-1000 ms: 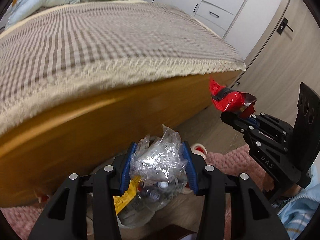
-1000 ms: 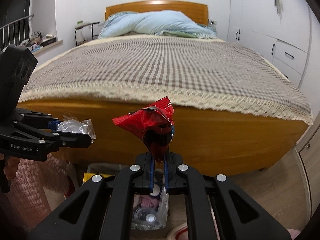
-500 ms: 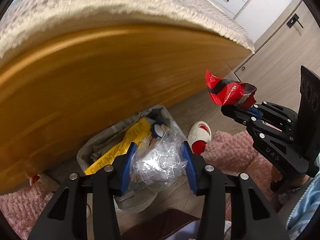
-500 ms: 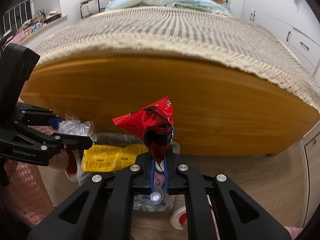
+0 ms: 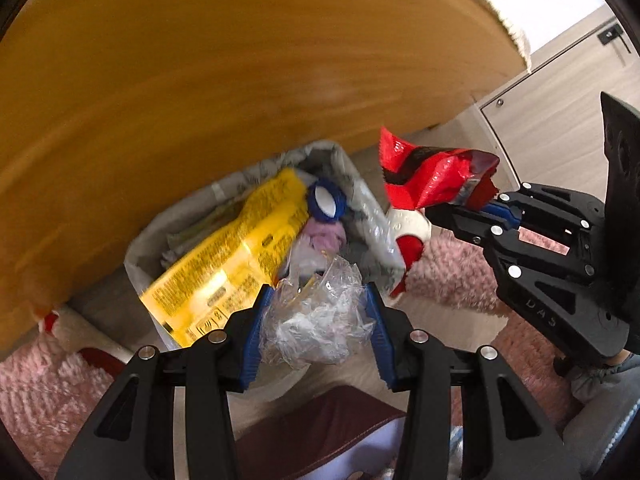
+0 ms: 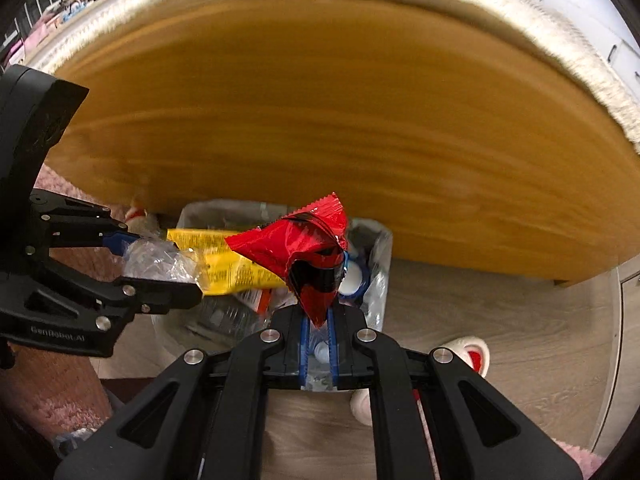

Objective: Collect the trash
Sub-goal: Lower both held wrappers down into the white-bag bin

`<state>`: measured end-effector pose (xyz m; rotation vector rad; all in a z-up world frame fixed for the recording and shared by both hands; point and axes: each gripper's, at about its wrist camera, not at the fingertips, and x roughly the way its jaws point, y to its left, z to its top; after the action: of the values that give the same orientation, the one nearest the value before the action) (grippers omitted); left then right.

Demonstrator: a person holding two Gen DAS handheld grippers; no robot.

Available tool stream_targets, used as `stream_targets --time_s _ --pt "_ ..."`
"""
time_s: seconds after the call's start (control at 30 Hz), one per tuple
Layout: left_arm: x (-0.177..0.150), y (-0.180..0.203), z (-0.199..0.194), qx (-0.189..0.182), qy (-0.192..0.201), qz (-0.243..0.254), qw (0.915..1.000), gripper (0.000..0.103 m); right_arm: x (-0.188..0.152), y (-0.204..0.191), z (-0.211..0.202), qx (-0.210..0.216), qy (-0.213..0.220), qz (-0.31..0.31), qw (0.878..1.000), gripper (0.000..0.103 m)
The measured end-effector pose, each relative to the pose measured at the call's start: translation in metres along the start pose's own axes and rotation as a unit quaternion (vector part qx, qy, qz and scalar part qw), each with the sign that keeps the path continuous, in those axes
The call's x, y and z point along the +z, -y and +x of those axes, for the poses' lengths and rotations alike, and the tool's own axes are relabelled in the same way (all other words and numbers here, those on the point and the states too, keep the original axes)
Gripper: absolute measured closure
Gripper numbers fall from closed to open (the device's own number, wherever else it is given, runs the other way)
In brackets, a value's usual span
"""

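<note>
- Trash is in both grippers: the left gripper [image 5: 316,326] is clamped at medium width around a crumpled clear plastic wad [image 5: 318,322], and the right gripper [image 6: 318,320] is pinched nearly closed on the tail of a red snack wrapper [image 6: 304,256].
- Both pieces hang above or just short of the lined waste bin [image 5: 352,184], which sits ahead of and below the fingers, against the wooden bed frame [image 5: 200,80].
- Already in the bin: a yellow packet [image 5: 224,268] and a blue bottle cap [image 5: 326,202].
- Handling, as I judge it: both items are featherlight, soft and slick; film springs back, so grip the bunched middle. The wrapper is best taken by its crimped end.
- A red-and-white slipper [image 6: 468,356] lies to the right gripper's right.
</note>
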<state>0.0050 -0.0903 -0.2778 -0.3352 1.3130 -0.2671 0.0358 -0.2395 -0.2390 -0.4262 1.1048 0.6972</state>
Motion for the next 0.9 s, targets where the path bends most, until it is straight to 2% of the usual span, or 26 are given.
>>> stream_targets --time_s 0.23,0.6,0.9 --pt "-0.008 -0.010 0.033 0.006 -0.053 -0.023 0.9983 0.060 0.001 -0.007 0.032 0.021 -0.059 -0.001 0.998 0.095" --pt "-0.013 -0.025 0.074 0.014 -0.110 -0.064 0.9917 0.060 0.003 -0.014 0.079 0.029 -0.128 -0.001 0.991 0.095" --pt "-0.017 -0.043 0.085 0.028 -0.129 -0.087 0.9874 0.060 0.000 -0.014 0.118 0.024 -0.184 0.013 0.982 0.095"
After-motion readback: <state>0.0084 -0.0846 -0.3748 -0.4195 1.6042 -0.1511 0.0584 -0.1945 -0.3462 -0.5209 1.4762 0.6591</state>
